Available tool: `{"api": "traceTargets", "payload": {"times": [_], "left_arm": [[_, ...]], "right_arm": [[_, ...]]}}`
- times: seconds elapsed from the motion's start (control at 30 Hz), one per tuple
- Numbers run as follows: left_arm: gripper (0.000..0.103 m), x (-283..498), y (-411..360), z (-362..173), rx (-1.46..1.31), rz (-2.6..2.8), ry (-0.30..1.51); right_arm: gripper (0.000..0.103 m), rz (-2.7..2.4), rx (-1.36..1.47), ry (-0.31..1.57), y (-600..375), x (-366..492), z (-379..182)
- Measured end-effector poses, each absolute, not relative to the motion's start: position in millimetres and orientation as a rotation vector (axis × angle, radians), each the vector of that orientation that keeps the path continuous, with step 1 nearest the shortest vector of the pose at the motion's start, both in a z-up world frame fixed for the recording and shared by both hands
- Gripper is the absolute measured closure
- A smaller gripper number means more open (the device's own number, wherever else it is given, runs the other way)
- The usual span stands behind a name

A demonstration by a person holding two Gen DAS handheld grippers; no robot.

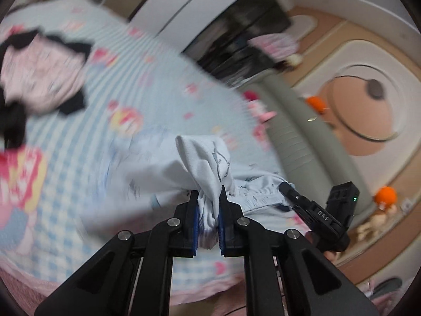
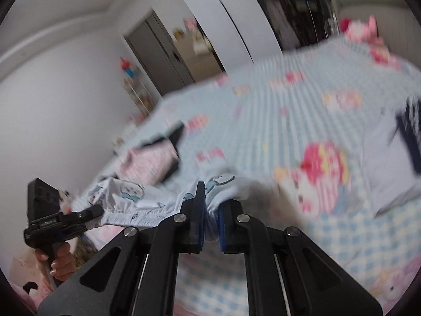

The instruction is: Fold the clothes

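A pale blue garment [image 1: 205, 166] with cartoon prints and a gathered elastic waistband hangs lifted above the bed. My left gripper [image 1: 209, 202] is shut on a bunched part of it. My right gripper [image 2: 211, 202] is shut on the waistband [image 2: 147, 216], which stretches between the two tools. In the left wrist view the right gripper [image 1: 285, 187] meets the cloth at the right; in the right wrist view the left gripper [image 2: 97, 210] holds the cloth at the left, with a hand [image 2: 61, 263] under it. Both views are motion-blurred.
The bed [image 1: 147, 84] wears a blue checked sheet with pink cartoon prints. A pink and black garment [image 1: 42, 73] lies at its far left, and a pale folded item with dark stripes [image 2: 394, 163] lies on the right. A grey headboard [image 1: 297, 142] and doorway [image 2: 168, 50] lie beyond.
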State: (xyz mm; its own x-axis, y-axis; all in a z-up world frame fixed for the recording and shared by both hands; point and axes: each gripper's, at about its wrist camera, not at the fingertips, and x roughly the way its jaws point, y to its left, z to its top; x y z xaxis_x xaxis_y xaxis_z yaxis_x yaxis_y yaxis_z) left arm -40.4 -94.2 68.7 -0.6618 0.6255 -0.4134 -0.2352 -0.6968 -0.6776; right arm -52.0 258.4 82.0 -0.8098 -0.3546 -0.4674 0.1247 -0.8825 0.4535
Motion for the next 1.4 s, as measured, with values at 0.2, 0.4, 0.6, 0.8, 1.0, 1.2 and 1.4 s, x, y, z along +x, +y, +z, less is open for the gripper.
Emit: {"api": "traceTargets", "payload": {"times": [0.2,0.4,0.6,0.8,1.0,1.2,1.4], "left_arm": [[0.091,-27.1,-90.8,144.1,-0.687,2.316,-0.756],[0.091,-84.2,-81.1,92.2,-0.994,2.282,-0.798],[0.091,-113.4,-62.4,118.1,-0.927,2.305,-0.745],[0.09,-90.4,-69.4,182.3,-0.665,2.35,-0.689],[0.089,-95.7,-73.2,38.4,-1.118,2.257,-0.84],[0.088,-75.3,-70.7,-135.2,-1.628,2.086,-1.001],[0.066,-47.0,-66.8,-159.9,-1.613,2.078,-1.054]], "right_arm": [[0.096,-2.754,0.481,-0.532,259.3,-6.0,179.6],[0.096,-2.827,0.632,-0.505,257.3,-32.4,161.3],[0.096,-2.864,0.678,-0.543,264.4,-59.6,159.5],[0.096,-2.948,0.321,-0.436,258.9,-17.6,229.0],[0.096,-2.909,0.704,-0.527,251.6,-21.4,116.1],[0.096,-2.743,1.303,-0.721,255.7,-27.7,-58.8],[0.085,-2.726,1.434,-0.743,262.7,-26.3,-102.9]]}}
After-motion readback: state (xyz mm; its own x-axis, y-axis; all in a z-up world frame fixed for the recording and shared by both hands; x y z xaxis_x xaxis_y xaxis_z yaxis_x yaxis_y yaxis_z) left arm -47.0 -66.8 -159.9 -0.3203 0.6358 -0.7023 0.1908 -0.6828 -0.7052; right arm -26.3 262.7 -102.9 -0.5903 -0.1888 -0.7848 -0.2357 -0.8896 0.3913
